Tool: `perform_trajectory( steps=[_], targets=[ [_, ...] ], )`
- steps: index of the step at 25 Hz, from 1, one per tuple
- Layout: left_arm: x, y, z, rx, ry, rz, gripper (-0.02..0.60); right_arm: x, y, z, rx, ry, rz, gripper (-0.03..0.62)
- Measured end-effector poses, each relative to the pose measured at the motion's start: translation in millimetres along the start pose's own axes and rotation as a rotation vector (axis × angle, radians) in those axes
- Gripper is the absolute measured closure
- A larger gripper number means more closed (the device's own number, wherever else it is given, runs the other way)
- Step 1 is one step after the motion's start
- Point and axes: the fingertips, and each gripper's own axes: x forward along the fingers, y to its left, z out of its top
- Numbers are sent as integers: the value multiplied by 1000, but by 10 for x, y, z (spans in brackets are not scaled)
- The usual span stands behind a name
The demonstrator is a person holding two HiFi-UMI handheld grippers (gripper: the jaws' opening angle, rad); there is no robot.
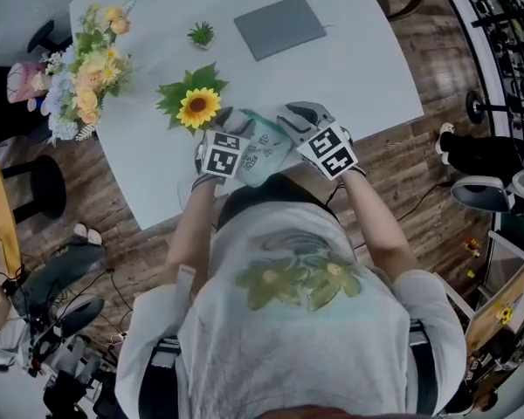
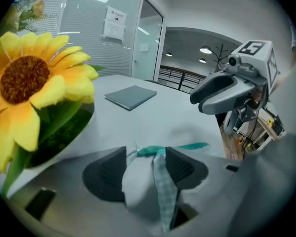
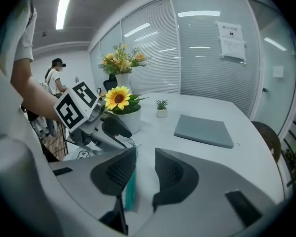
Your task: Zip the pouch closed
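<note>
The left gripper (image 2: 143, 169) clamps its jaws on the pale mint fabric pouch (image 2: 163, 191), just below the teal zipper (image 2: 150, 152). The right gripper (image 3: 145, 174), at the pouch's right end, has its jaws closed narrowly on the zipper edge. The pouch hangs between them over the near edge of the white table (image 1: 358, 68). An artificial yellow sunflower (image 1: 197, 106) stands just left, and a flat grey rectangular case (image 1: 279, 26) lies far behind.

A white rectangular table (image 1: 358, 68) stands on a brown wood-plank floor (image 1: 410, 160), with a round black stool (image 1: 44, 186) off its left edge. Beyond its far edge run glass partition walls with slatted blinds (image 3: 153, 48). A long strip light (image 3: 64, 9) glows overhead.
</note>
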Motion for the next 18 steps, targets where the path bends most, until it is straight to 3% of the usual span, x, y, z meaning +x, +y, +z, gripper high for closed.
perform_trajectory(
  steps=[12, 18],
  targets=[
    [40, 182, 30, 23, 51, -22, 334, 399, -48, 29, -109, 54, 107, 462],
    [93, 196, -48, 82, 117, -83, 341, 589, -33, 76, -185, 81, 158, 462]
  ],
)
